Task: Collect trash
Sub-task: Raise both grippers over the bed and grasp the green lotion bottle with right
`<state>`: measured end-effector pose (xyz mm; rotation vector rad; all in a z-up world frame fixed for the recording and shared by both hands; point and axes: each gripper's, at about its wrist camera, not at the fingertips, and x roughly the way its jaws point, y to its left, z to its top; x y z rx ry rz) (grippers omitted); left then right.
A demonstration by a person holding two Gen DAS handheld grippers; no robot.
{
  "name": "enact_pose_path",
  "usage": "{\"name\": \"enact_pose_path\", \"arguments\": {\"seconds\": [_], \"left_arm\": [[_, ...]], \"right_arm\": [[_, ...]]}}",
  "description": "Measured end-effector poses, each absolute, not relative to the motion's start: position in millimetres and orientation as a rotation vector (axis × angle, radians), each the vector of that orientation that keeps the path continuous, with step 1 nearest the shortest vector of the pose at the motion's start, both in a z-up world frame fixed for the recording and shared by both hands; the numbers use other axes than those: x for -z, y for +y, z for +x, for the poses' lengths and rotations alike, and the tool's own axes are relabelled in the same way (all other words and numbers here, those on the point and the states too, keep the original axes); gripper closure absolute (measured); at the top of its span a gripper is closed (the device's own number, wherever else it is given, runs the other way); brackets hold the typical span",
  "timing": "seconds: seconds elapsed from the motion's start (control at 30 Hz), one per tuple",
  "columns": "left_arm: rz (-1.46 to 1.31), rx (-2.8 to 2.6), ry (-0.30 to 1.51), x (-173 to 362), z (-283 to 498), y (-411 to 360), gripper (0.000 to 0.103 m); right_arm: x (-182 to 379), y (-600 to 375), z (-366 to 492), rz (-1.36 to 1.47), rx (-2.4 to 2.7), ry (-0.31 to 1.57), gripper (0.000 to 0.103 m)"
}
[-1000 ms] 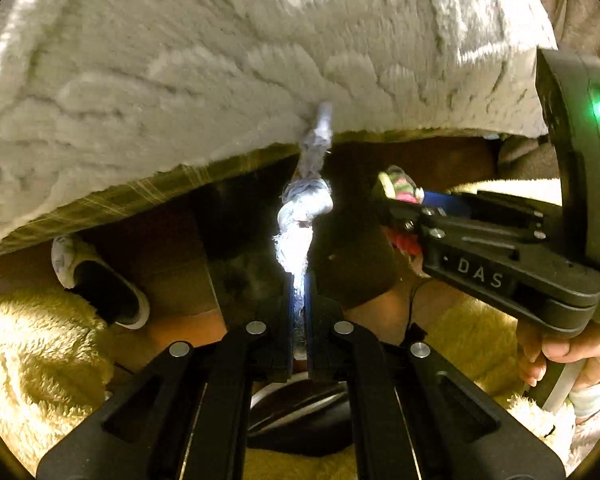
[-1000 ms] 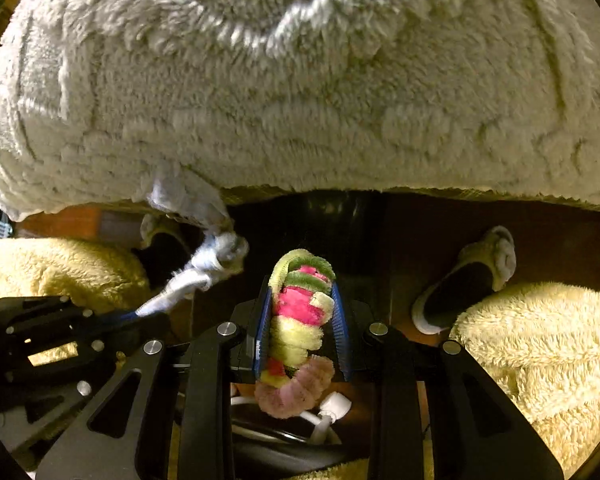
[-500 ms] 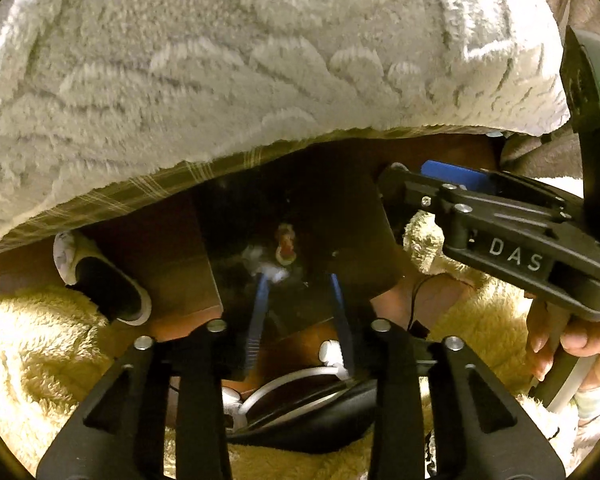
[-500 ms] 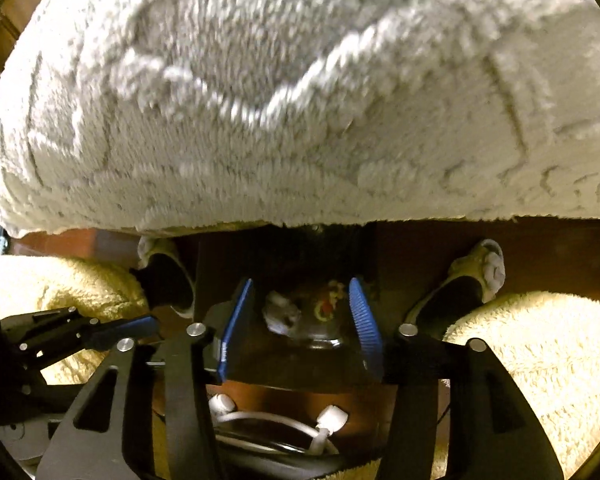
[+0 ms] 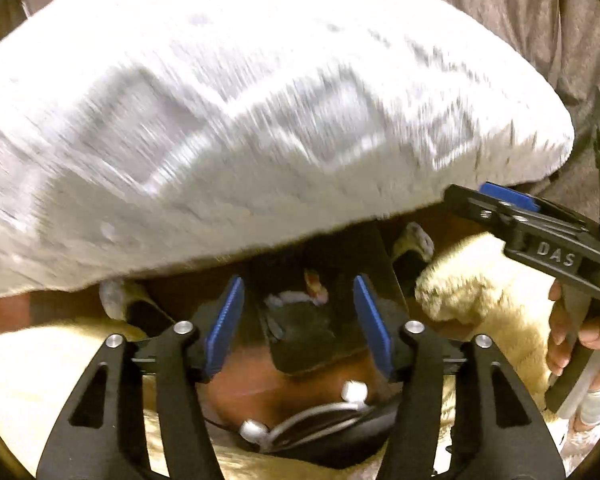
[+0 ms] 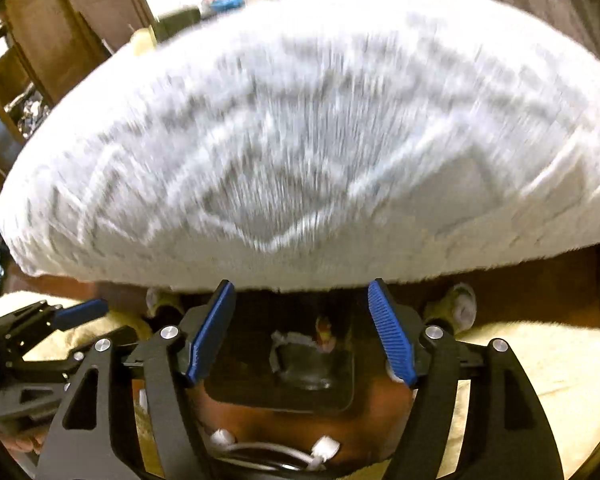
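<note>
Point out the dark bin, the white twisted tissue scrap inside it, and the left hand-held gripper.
Dark square bin point(image 6: 216, 390): right wrist view, on its near-left wall.
White twisted tissue scrap point(image 6: 288, 338): right wrist view, on its upper strand inside the bin.
Left hand-held gripper point(image 5: 298, 320): left wrist view, midway between its open blue-padded fingertips.

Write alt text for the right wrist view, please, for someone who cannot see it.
The right claw hangs open and empty above a dark bin holding a pale scrap and a colourful fuzzy piece. A large white fluffy cushion fills the upper picture, blurred. The left claw shows at far left.
</note>
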<state>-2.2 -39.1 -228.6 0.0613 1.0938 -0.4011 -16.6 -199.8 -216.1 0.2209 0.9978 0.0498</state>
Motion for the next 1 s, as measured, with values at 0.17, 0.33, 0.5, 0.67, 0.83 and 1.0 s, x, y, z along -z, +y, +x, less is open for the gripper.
{"name": "enact_pose_path", "arguments": {"seconds": [0.17, 0.33, 0.5, 0.67, 0.83, 1.0], "left_arm": [[0.076, 0.346, 0.984, 193, 1, -26, 0.029], [0.079, 0.276, 0.912, 163, 19, -10, 0.025], [0.072, 0.211, 0.871, 149, 43, 9, 0.012], [0.076, 0.170, 0.839, 134, 65, 19, 0.009], [0.071, 0.149, 0.823, 125, 89, 26, 0.009], [0.063, 0.142, 0.812, 120, 105, 31, 0.009]], "right_arm": [[173, -201, -14, 0.172, -0.060, 0.886, 0.030], [141, -199, 9, 0.143, -0.086, 0.804, 0.028], [126, -187, 46, 0.113, -0.126, 0.780, 0.028], [122, -159, 79, 0.089, -0.213, 0.782, 0.028], [123, -141, 116, 0.064, -0.251, 0.786, 0.028], [131, -128, 147, 0.050, -0.270, 0.813, 0.028]]}}
